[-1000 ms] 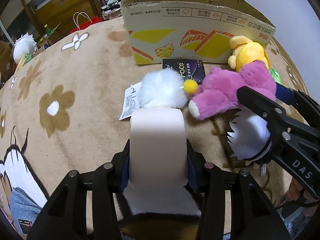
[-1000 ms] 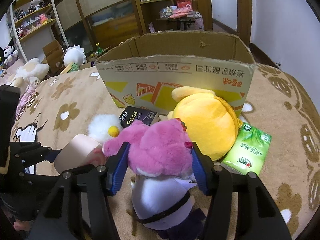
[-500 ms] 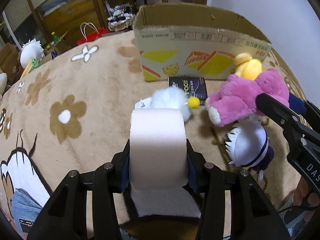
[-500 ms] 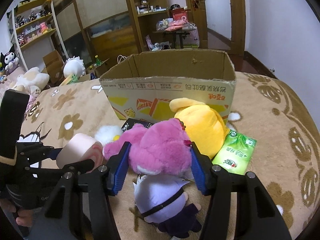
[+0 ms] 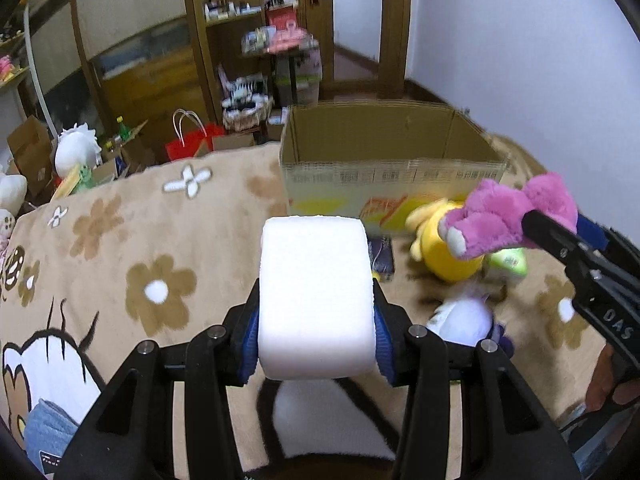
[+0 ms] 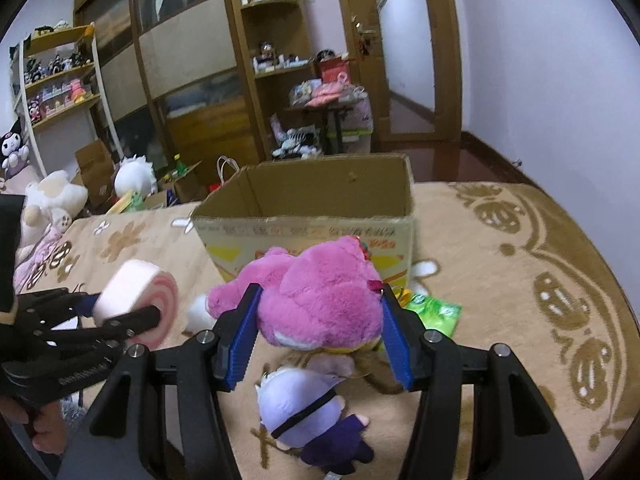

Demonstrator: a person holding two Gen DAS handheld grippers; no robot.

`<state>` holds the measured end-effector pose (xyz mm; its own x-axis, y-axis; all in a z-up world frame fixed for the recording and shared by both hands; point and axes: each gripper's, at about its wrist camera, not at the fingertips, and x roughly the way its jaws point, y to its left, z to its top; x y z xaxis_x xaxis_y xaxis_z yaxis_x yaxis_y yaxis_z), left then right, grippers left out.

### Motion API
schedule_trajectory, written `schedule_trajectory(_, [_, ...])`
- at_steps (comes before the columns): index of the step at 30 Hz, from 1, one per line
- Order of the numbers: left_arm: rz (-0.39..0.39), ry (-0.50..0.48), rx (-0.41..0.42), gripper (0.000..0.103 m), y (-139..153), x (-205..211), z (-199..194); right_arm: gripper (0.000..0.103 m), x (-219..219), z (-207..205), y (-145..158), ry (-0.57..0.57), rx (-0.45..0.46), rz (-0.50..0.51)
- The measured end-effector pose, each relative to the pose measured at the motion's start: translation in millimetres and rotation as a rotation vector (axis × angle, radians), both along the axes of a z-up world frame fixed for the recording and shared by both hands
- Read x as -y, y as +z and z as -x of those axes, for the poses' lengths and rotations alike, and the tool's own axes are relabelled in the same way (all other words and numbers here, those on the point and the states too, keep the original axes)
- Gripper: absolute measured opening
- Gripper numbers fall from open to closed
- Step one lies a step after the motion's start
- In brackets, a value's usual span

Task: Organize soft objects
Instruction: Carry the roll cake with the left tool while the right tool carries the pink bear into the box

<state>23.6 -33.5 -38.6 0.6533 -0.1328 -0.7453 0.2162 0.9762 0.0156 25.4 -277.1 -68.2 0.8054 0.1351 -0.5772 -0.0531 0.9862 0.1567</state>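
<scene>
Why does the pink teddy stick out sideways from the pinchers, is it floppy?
Probably soft: the pink teddy bulges between the right gripper pads. Its paw droops free, so likely floppy. Seems light, since the squeeze alone carries it.

We see a fuzzy pink plush toy (image 6: 320, 304), a smooth, matt foam-like roll (image 5: 314, 300), a corrugated cardboard box (image 6: 320, 200) with printed paper sides, a soft short-pile blanket (image 6: 500, 280), a glossy green plastic packet (image 6: 436, 312), and ribbed blue pads (image 6: 240, 340).

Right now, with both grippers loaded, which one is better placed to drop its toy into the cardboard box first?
Right, probably. The right gripper holds the pink plush just short of the cardboard box, while the left gripper with the swirl-roll plush sits farther back.
</scene>
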Motion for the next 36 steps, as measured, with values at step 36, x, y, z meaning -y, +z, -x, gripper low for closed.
schedule_trajectory(36, [0.035,-0.015,0.324,0.045,89.6,13.2,-102.6,0.06,22.2,-53.8,74.7,-0.107,0.226,0.139])
